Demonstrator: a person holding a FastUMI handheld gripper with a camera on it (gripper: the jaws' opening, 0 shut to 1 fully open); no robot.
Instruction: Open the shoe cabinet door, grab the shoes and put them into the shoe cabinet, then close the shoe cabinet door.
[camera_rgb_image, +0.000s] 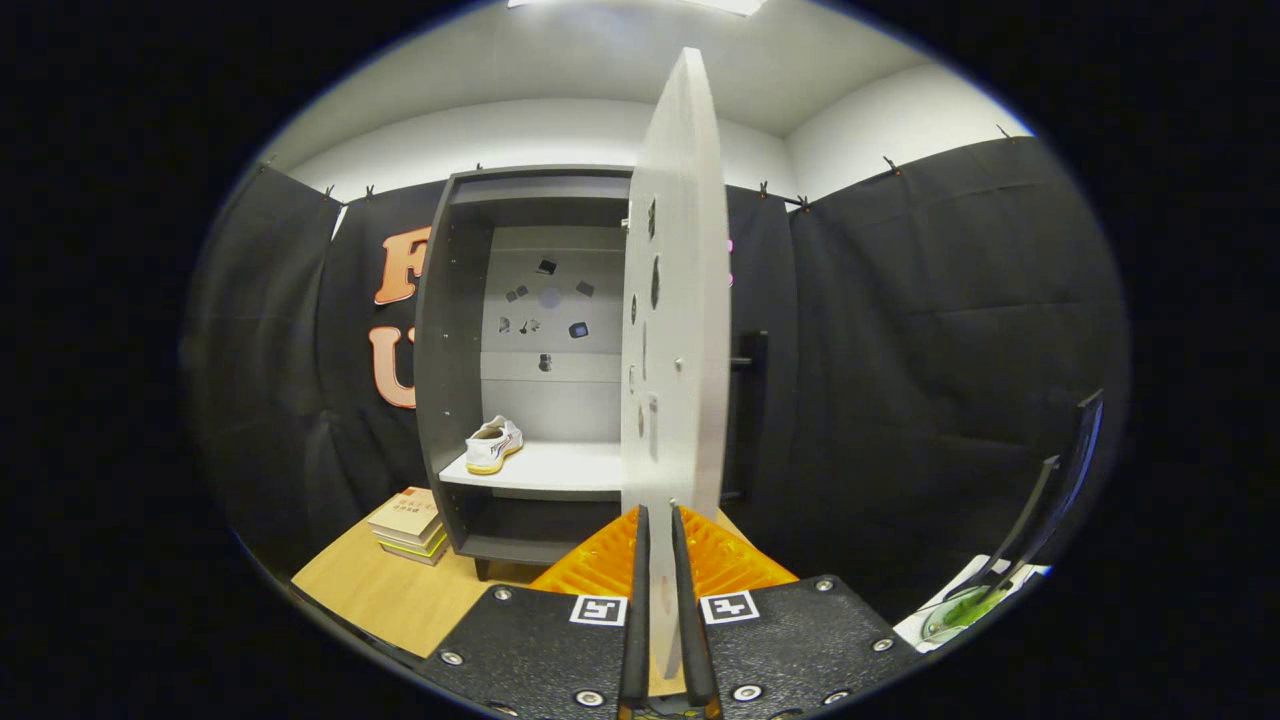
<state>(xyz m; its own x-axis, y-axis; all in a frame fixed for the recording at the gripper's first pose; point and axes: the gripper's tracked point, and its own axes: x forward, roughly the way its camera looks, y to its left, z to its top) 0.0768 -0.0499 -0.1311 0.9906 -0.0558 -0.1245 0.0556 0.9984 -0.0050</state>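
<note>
Holding the bottom edge of the door (675, 300) between its two fingers, the gripper (660, 520) has its jaws close together, one finger on each side of the thin board. The door stands tall and straight up from the fingers, edge-on to the camera, and it is swung wide open. The shoe cabinet (445, 330) lies ahead and a little to the left of the fingers (so my guess is the door must swing that way to shut).

Inside the cabinet, on the pale shelf (560, 468), sits a white shoe (493, 445). It rests near the left wall with its toe pointing toward the back. The space under the shelf looks dark, and I cannot tell if anything is in it.

A stack of books (408, 525) lies on the wooden table (380, 590) just left of the cabinet. The shoe step looks done, so closing the door seems to be what is left
</note>
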